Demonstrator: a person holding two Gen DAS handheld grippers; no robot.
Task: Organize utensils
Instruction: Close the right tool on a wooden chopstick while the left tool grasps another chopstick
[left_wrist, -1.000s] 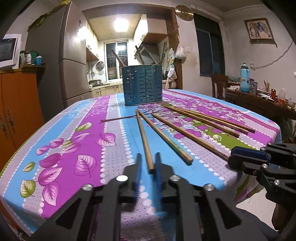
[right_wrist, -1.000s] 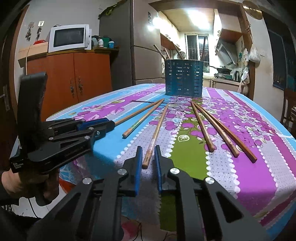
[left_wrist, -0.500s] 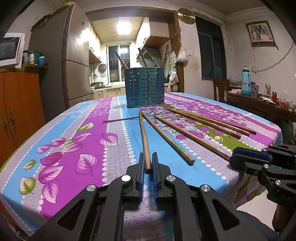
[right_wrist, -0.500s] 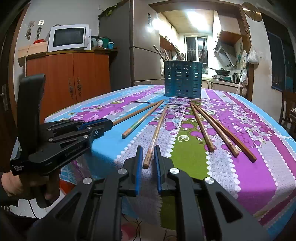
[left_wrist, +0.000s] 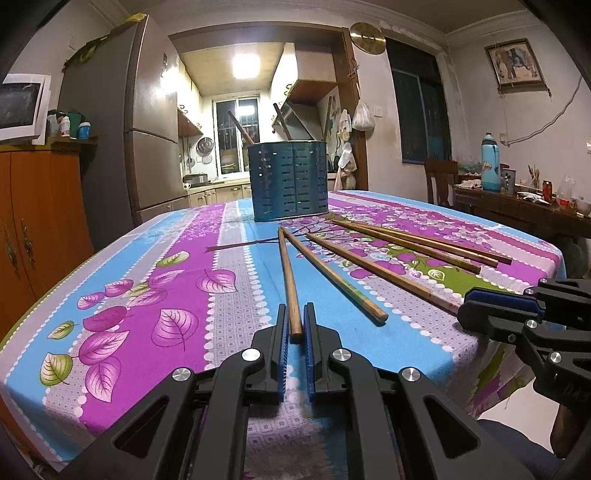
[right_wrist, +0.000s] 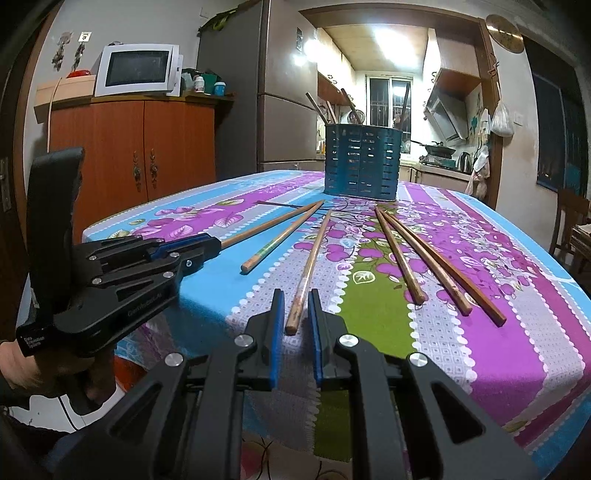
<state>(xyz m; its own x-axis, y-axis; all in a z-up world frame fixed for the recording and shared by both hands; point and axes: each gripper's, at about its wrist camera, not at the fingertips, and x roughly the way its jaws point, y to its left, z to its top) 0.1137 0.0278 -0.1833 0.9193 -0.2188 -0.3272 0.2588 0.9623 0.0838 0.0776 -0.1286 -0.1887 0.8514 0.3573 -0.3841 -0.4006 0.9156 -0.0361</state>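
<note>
Several wooden chopsticks lie fanned on the flowered tablecloth (left_wrist: 155, 295) in front of a blue slotted utensil holder (left_wrist: 290, 182), which holds a few sticks. My left gripper (left_wrist: 294, 317) straddles the near end of the leftmost chopstick (left_wrist: 287, 273), its jaws close around it. My right gripper (right_wrist: 295, 306) straddles the near end of the third chopstick (right_wrist: 312, 254), with a small gap on each side. The holder (right_wrist: 362, 162) also shows in the right wrist view. Each gripper shows in the other's view: the left gripper (right_wrist: 207, 245), the right gripper (left_wrist: 476, 306).
The table edge lies just below both grippers. Three more chopsticks (right_wrist: 436, 258) lie to the right, one (right_wrist: 280, 238) between the two grippers. An orange cabinet (right_wrist: 136, 155) with a microwave and a fridge stand at the left, a side table (left_wrist: 524, 206) with bottles at the right.
Both grippers have moved forward, so each chopstick's end now sits between the jaws. The left jaws have narrowed around their stick.
</note>
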